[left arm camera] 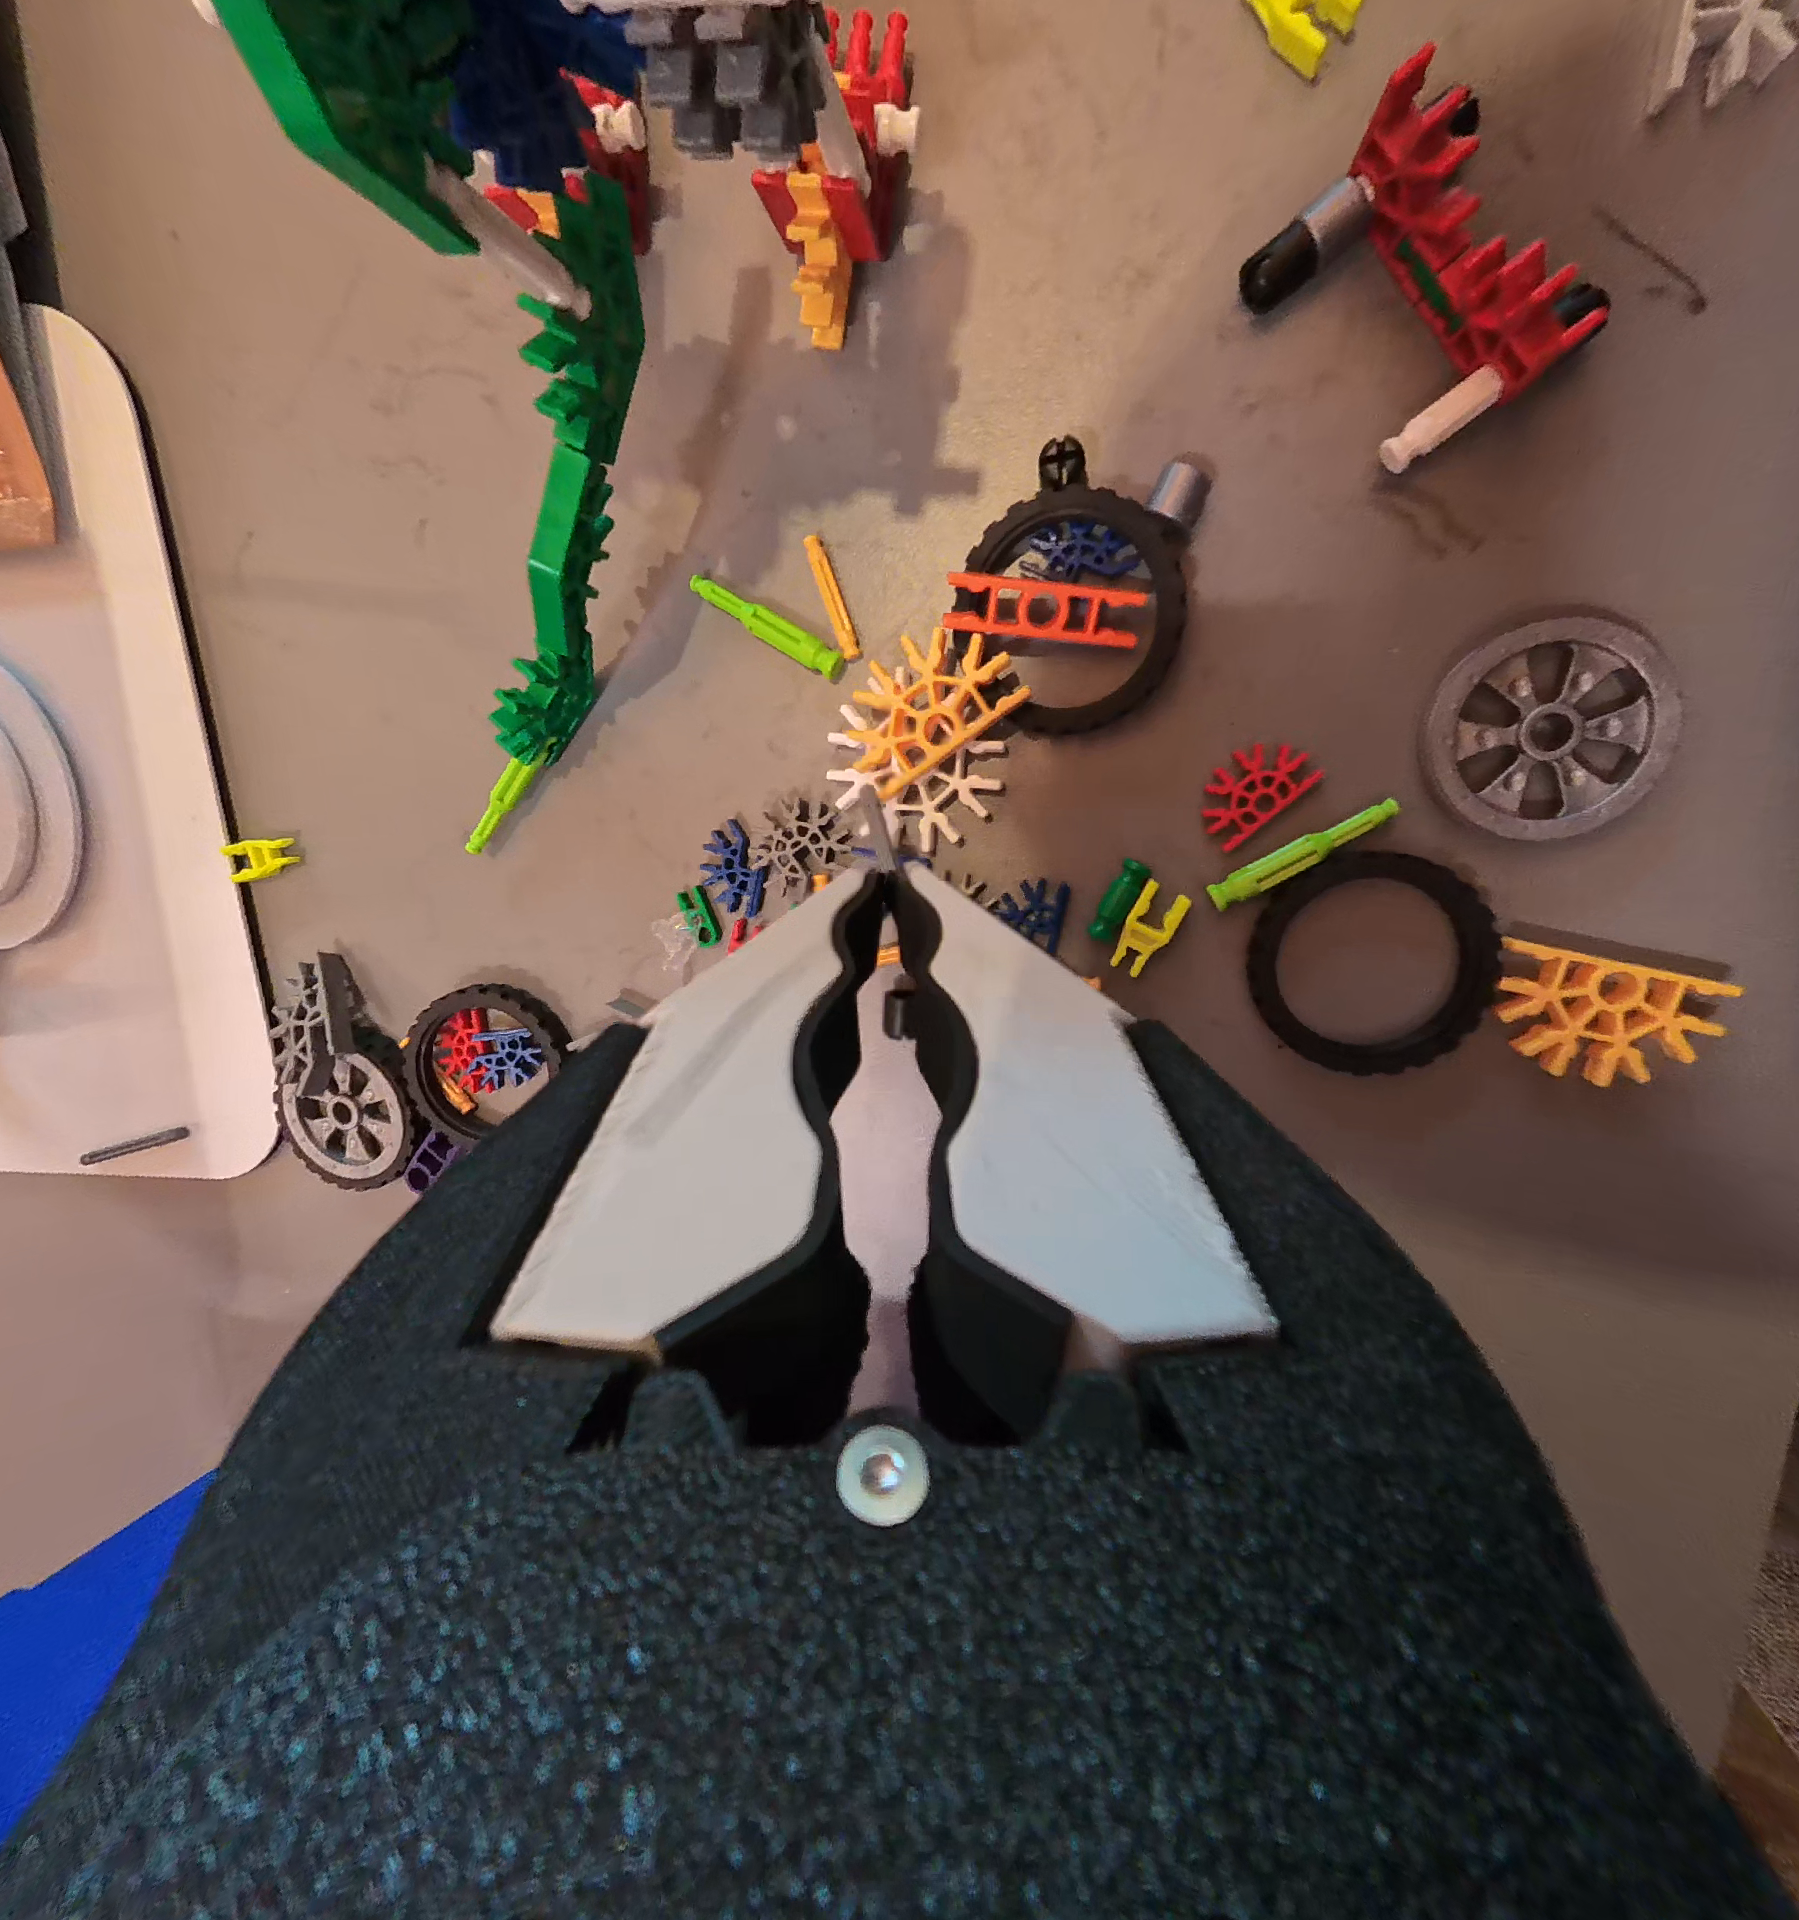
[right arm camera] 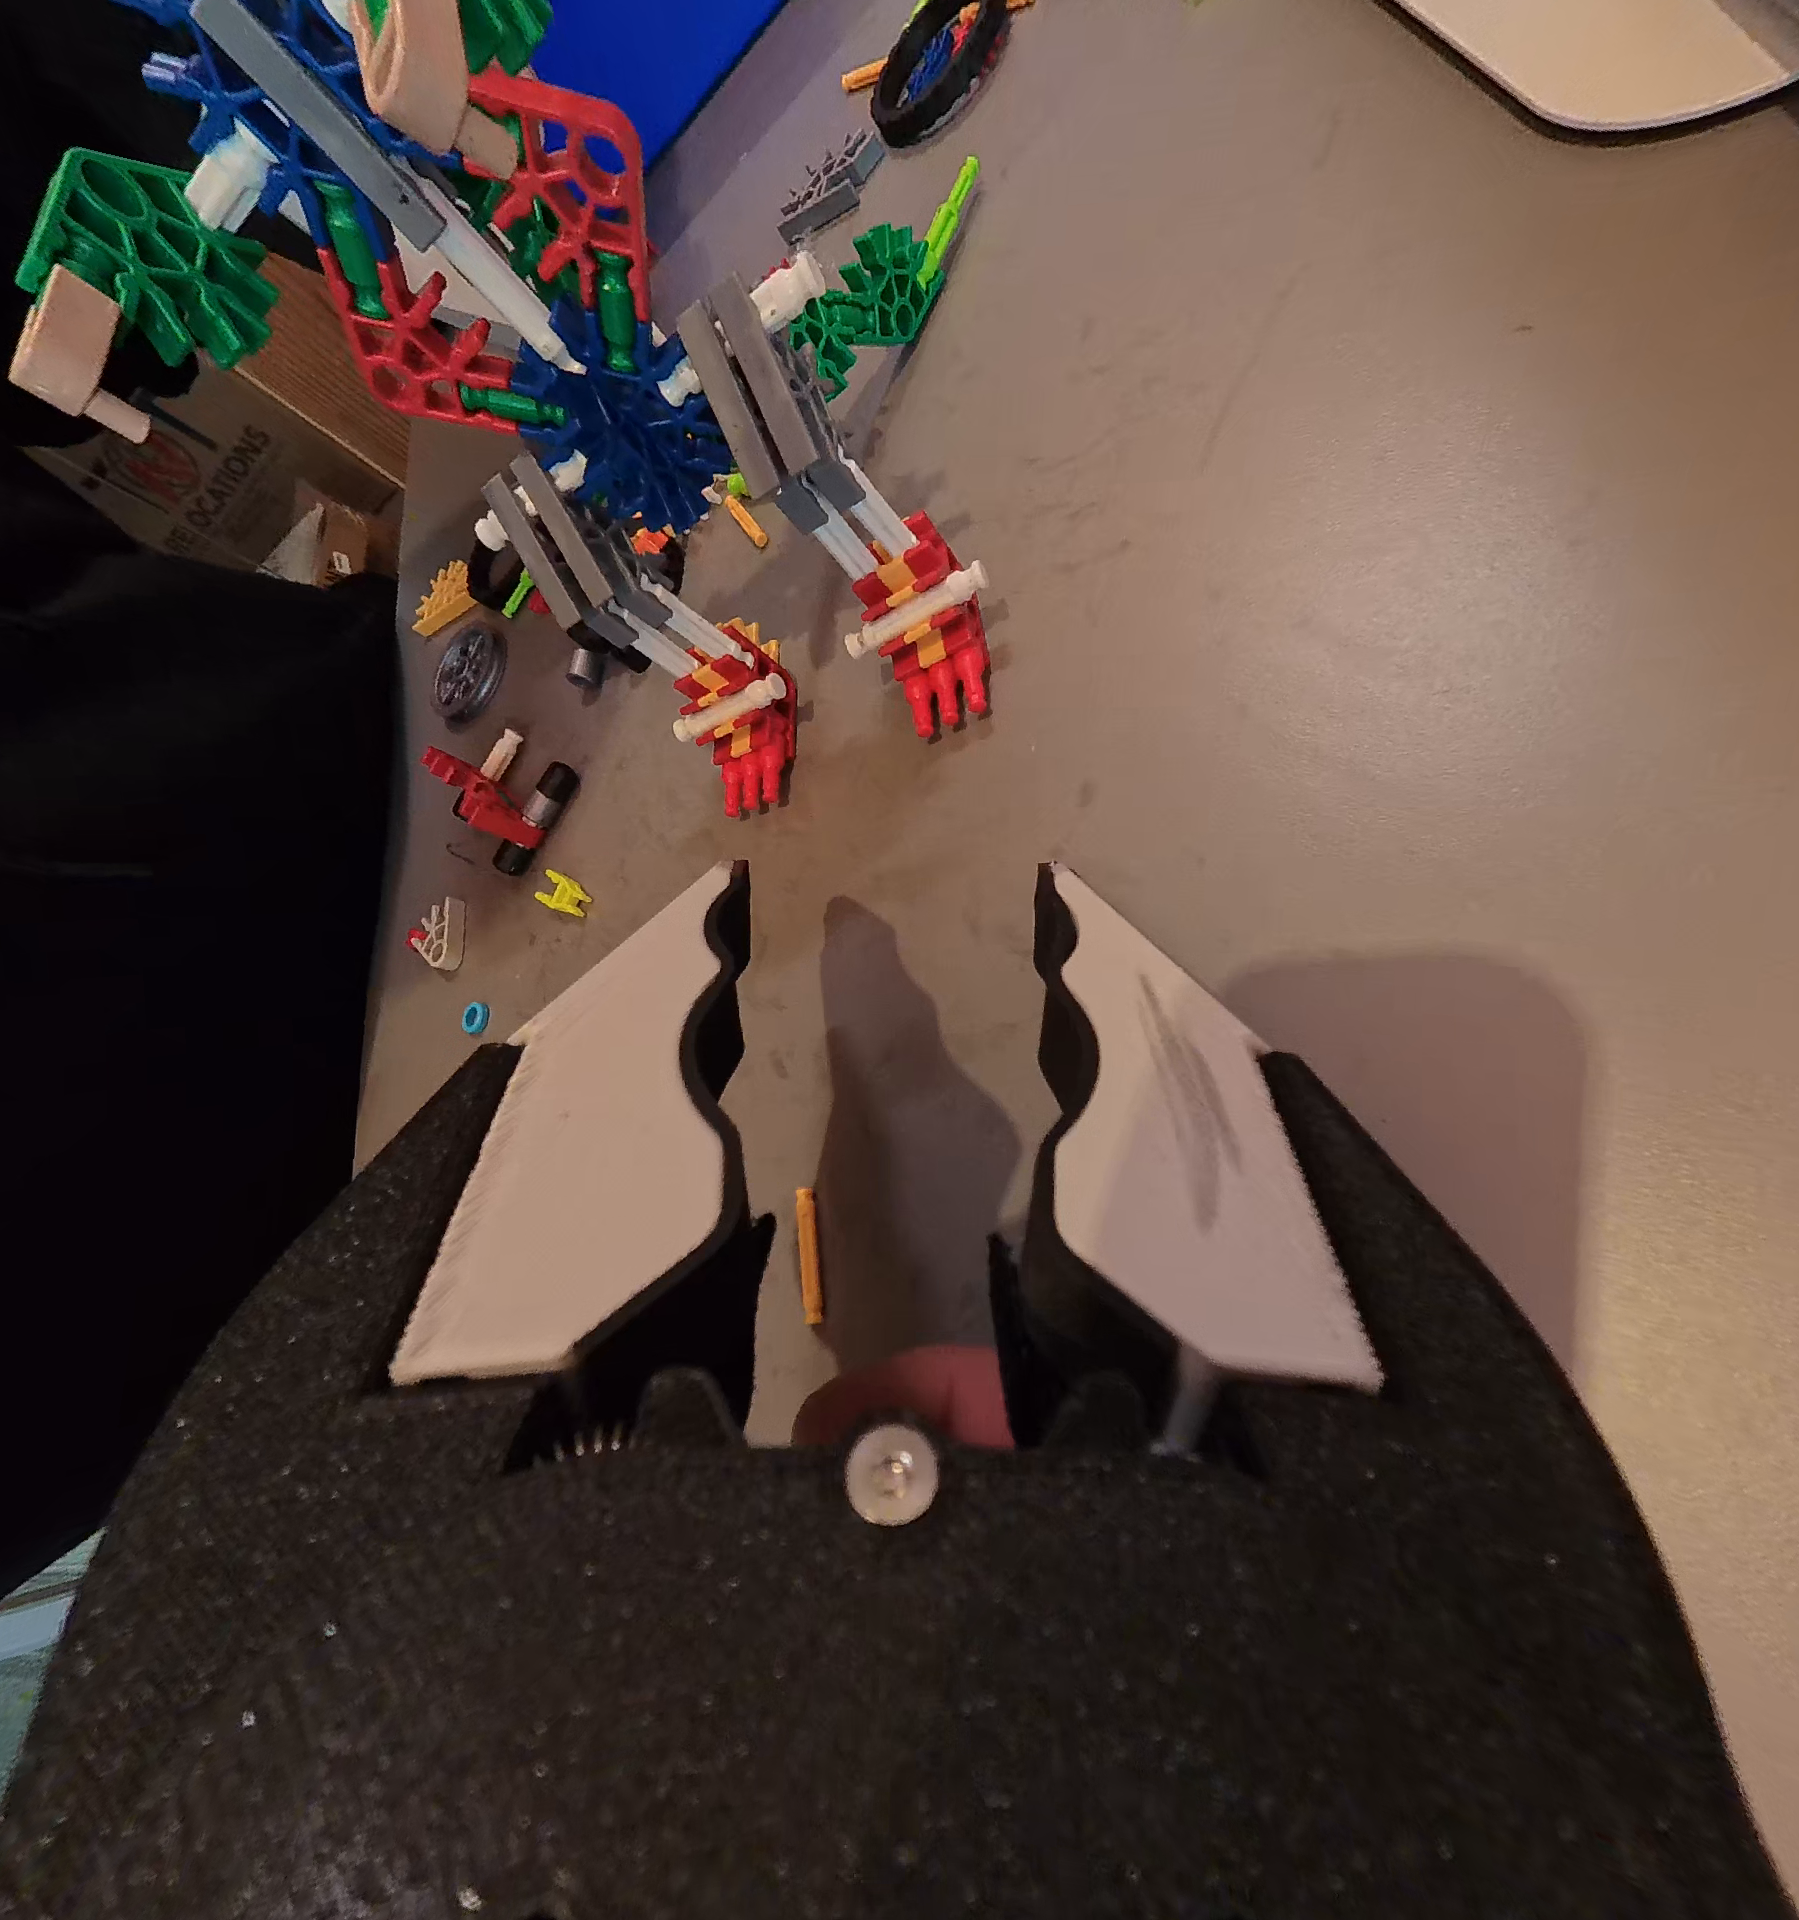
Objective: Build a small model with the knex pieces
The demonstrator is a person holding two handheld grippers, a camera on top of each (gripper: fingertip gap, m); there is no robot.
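Note:
In the left wrist view my left gripper [left arm camera: 882, 883] is shut, and a thin grey rod [left arm camera: 877, 831] sticks out from between its fingertips. It hovers over a scatter of small connectors: a yellow-orange one [left arm camera: 931, 717] on a white one [left arm camera: 952, 795], plus grey [left arm camera: 807, 847] and blue [left arm camera: 734, 868] ones. In the right wrist view my right gripper [right arm camera: 890, 883] is open and empty above the grey table [right arm camera: 1394, 623]. A short orange rod [right arm camera: 808, 1255] lies on the table between its finger bases. Two red-and-yellow feet [right arm camera: 936, 634] of a large model stand just ahead.
Black tyres [left arm camera: 1373, 961], a silver wheel hub [left arm camera: 1555, 727], light green rods [left arm camera: 1300, 854], red connectors [left arm camera: 1259, 792] and a red piece with a black-and-white rod [left arm camera: 1435, 249] lie around. A green chain of pieces [left arm camera: 573, 499] runs at left. A white board [left arm camera: 147, 831] sits at the left edge. The left gripper's tips are roughly 20 cm from the right gripper's.

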